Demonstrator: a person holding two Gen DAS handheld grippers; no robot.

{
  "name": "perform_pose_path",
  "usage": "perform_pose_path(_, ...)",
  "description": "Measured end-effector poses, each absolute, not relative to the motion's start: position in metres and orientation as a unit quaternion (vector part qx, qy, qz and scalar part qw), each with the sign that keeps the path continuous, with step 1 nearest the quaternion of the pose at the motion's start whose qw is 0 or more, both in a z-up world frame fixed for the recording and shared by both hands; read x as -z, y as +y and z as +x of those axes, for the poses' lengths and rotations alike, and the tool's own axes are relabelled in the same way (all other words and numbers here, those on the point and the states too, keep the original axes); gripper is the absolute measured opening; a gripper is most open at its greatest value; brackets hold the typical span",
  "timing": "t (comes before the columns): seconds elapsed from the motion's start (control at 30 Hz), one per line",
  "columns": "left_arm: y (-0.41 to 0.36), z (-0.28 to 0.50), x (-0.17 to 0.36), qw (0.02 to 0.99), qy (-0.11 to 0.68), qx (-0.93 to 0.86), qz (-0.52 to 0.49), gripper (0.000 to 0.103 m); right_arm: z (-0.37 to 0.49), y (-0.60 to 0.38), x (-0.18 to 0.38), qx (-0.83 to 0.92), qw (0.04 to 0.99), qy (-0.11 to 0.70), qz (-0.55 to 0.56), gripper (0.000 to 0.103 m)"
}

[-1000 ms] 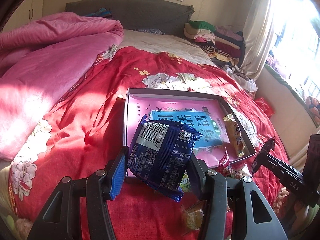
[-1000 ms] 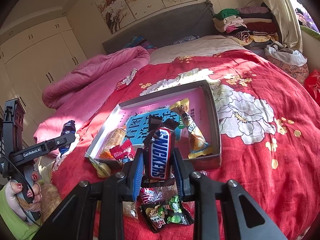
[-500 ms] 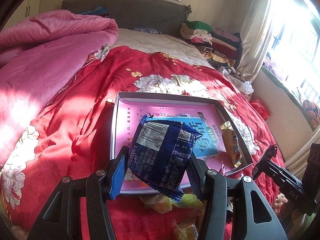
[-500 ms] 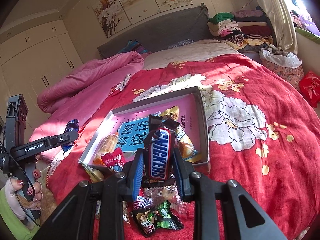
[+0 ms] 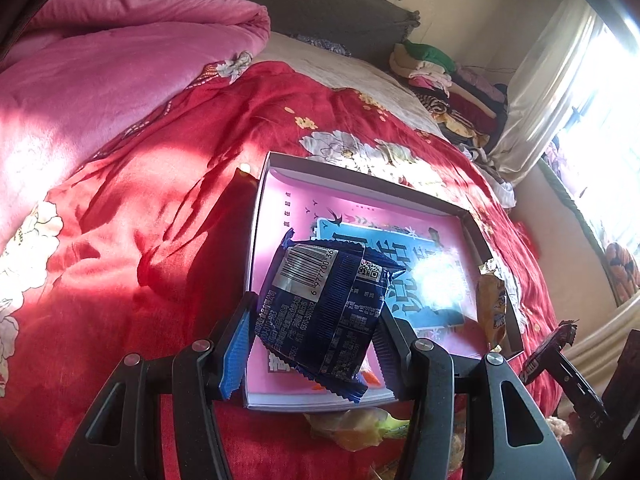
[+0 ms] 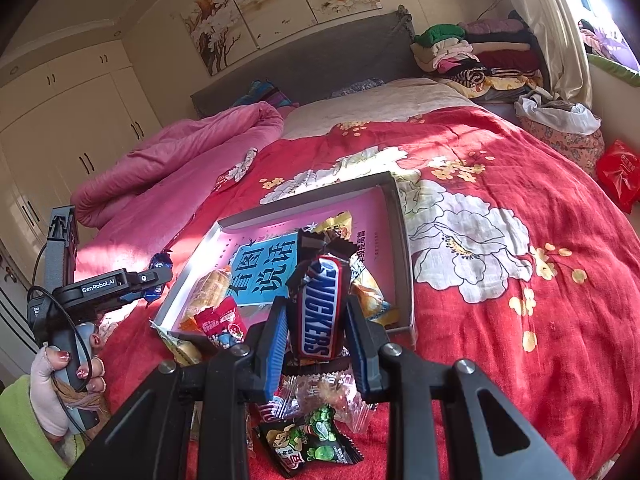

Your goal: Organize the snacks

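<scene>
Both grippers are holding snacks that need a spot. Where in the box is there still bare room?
In the box, the far strip is free: pink floor between the back wall and the blue book. The left strip beside that book looks bare too. The near end is crowded: bread pack, red packet and yellow packet along the right wall.

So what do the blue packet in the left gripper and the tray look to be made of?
Blue packet: thin plastic film, likely foil-lined; it is glossy and creased, with crimped serrated ends. Tray: looks like cardboard, a grey matte box lid with thin folded walls, though that is not certain.
</scene>
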State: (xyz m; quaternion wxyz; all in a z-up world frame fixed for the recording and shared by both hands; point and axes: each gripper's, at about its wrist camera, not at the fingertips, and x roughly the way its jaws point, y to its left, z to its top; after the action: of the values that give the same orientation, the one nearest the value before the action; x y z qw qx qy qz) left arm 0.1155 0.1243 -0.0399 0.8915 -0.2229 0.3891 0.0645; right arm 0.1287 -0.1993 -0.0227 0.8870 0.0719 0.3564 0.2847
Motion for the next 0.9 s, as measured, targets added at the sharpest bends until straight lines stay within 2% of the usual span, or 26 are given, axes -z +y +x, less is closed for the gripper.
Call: perform_pose_path(0.9, 0.113, 0.129, 0.062, 0.889, 0.41, -0.075, -0.189, 0.056, 0.154, -0.187, 0.029, -0.283, 0.89, 0.354, 0.058, 0.029)
